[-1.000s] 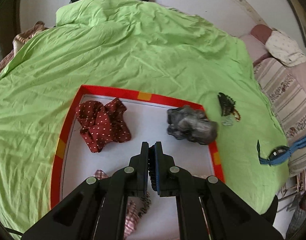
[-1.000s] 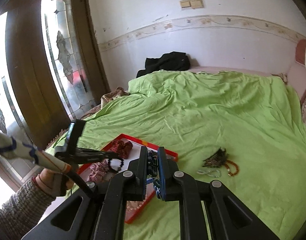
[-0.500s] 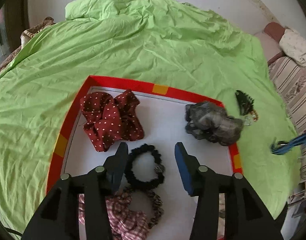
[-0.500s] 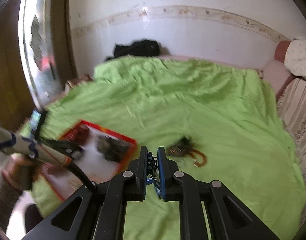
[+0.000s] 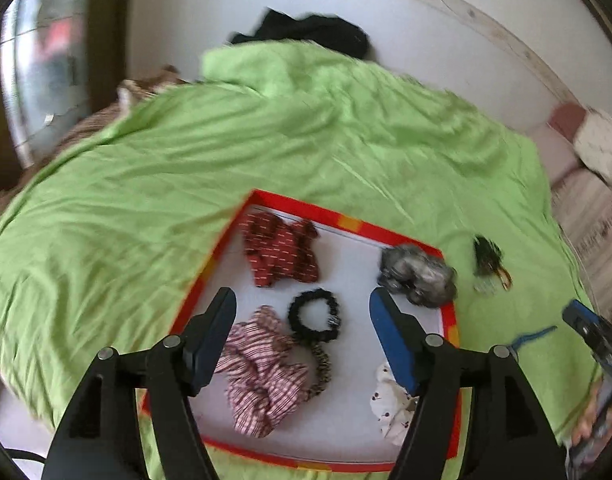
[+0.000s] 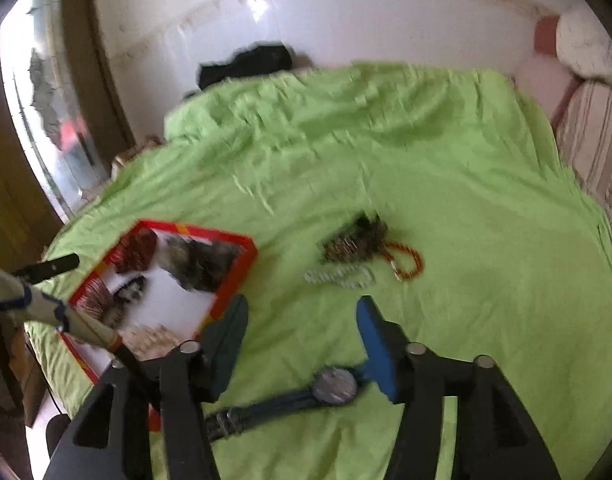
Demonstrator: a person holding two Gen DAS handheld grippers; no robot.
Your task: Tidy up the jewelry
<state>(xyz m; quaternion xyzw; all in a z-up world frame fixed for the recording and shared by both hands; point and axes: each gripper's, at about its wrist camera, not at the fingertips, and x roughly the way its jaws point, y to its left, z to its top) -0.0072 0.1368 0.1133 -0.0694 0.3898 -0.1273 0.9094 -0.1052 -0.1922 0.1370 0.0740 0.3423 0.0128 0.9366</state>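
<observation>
- The bed (image 5: 145, 184), covered by a green sheet, spreads ahead of and beneath both pairs of tongs.
- A red-rimmed tray (image 5: 346, 222) with a white floor lies on the sheet under the left tongs (image 5: 301, 312); from the right tongs (image 6: 301, 324) it sits ahead to the left.
- The left tongs have just been opening and stand wide, nothing pressed between them; the right tongs have likewise just been opening and stand wide, empty.
- A striped pink scrunchie (image 5: 261, 376) lies in the tray just below the left tongs' gap, with a red dotted scrunchie (image 5: 279, 254) beyond the gap and a grey scrunchie (image 5: 418, 274) beyond the blue right finger.
- A black hair tie (image 5: 314, 316) rests in the tray, seen through the left tongs' gap, apart from both fingers.
- A blue-strapped wristwatch (image 6: 330, 388) lies on the sheet just below the right tongs' gap, its dial near the blue finger.
- Ahead of the right tongs, a dark hair clip (image 6: 354, 238), an orange bead bracelet (image 6: 410, 264) and a pale bracelet (image 6: 342, 278) lie close together on the sheet.
</observation>
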